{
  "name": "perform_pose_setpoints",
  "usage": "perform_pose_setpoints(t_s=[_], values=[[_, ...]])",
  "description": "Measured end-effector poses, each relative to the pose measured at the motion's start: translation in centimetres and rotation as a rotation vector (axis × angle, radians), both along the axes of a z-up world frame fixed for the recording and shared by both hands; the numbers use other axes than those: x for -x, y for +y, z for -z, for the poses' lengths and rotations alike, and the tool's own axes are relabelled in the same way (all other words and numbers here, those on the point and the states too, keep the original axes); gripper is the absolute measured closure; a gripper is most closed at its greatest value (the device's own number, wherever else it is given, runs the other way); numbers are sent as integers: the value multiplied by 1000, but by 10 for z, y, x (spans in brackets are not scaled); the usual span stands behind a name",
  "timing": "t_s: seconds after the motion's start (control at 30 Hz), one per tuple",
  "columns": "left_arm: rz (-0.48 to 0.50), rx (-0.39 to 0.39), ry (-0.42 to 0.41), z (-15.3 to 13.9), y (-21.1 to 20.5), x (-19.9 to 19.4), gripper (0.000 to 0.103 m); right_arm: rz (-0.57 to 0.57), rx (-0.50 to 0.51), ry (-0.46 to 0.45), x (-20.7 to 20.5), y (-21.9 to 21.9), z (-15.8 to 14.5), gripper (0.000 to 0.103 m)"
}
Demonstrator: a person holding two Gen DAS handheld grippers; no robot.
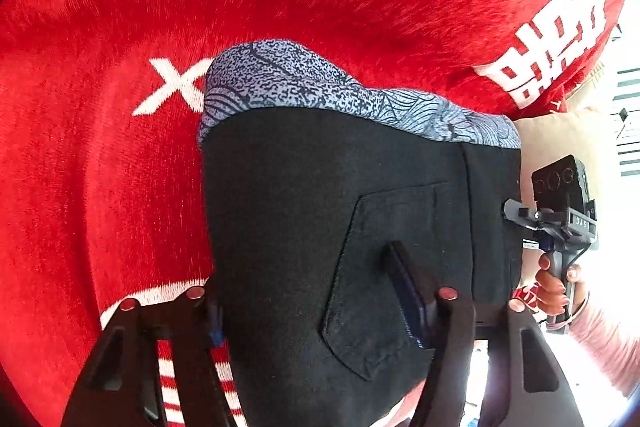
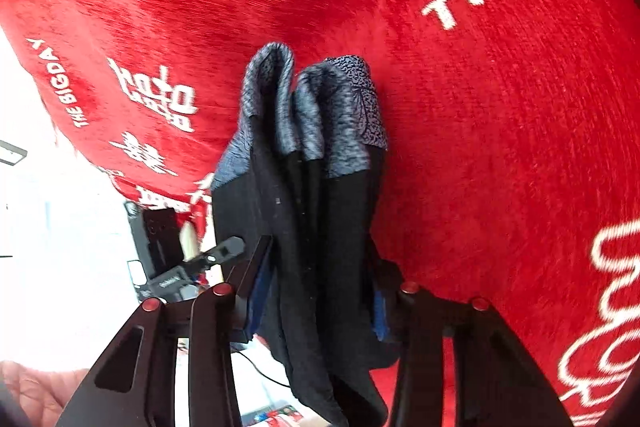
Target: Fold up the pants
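Note:
The pants [image 1: 320, 211] are black with a blue-grey patterned band at the far end and a back pocket [image 1: 384, 267] facing me. They hang lifted above a red blanket [image 1: 120, 167]. My left gripper [image 1: 304, 295] is shut on the pants' near edge. In the right wrist view the pants [image 2: 316, 211] hang bunched in several folds, and my right gripper [image 2: 320, 291] is shut on them. The right gripper also shows in the left wrist view [image 1: 560, 223], held in a hand at the pants' right edge.
The red blanket [image 2: 500, 147] with white lettering covers the surface below. Its edge [image 2: 100, 163] falls off at the left of the right wrist view, with bright floor beyond. A beige cushion [image 1: 560, 139] lies beyond the blanket's right edge.

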State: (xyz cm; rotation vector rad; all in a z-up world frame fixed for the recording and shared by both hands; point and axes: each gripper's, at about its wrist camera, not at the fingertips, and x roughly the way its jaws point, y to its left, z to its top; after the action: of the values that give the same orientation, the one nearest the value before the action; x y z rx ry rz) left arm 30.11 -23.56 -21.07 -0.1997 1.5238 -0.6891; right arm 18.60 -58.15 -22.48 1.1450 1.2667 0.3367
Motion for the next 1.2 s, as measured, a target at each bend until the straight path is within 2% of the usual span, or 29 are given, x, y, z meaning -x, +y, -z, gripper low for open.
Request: perform_pose_setpoints(t_s=[0.13, 0.3, 0.43, 0.6, 0.8, 0.87, 0.93, 1.2], values=[[2, 7, -7, -14, 3, 9, 38, 33, -53, -15, 8, 3, -14, 64], [-4, 24, -32, -40, 8, 30, 38, 30, -61, -34, 25, 9, -35, 64], [2, 6, -40, -51, 17, 51, 38, 35, -56, -31, 45, 20, -49, 64], [-9, -11, -3, -38, 26, 76, 38, 22, -30, -7, 71, 35, -50, 64], [-43, -51, 20, -6, 32, 95, 37, -12, 30, 41, 92, 47, -26, 63], [-59, -49, 3, -6, 33, 97, 32, -12, 61, 40, 96, 47, -22, 62], [-76, -88, -14, -6, 32, 97, 23, 8, 63, 44, 96, 45, -21, 61], [-59, -280, -134, -26, 21, 105, 21, -53, 293, 100, 93, 57, -41, 54]])
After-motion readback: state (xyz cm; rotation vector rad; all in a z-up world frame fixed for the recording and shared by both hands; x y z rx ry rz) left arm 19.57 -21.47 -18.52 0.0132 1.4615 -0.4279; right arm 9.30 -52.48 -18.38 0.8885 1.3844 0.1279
